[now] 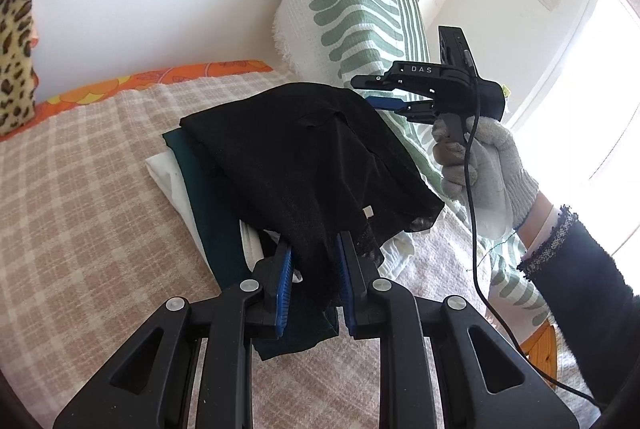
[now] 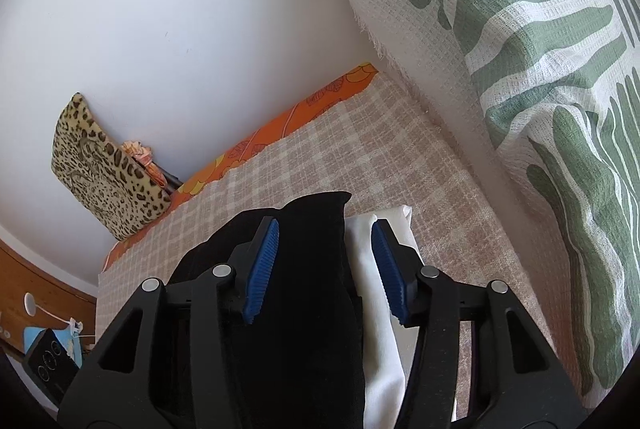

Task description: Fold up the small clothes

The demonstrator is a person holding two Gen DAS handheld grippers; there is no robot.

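Observation:
A folded black garment point(image 1: 304, 157) lies on top of a dark green one point(image 1: 208, 197) and a white one point(image 1: 168, 173), stacked on the checked bed cover point(image 1: 80, 189). My left gripper point(image 1: 315, 261) sits at the stack's near edge. The black garment's hem hangs between its blue pads point(image 1: 283, 293), with a gap showing on the left. My right gripper point(image 1: 366, 91), held in a gloved hand point(image 1: 484, 169), hovers open just past the garment's far right corner. In the right wrist view, my right gripper point(image 2: 325, 225) is open above the black garment point(image 2: 304, 309) and the white cloth point(image 2: 380, 329), touching neither.
A green leaf-patterned pillow point(image 1: 360, 1) leans against the wall behind the stack. A leopard cushion point(image 2: 104, 169) and an orange sheet edge point(image 1: 160, 77) lie at the far side. A black cable point(image 1: 476, 249) hangs from the right gripper. A black device point(image 2: 48, 361) sits beside the bed.

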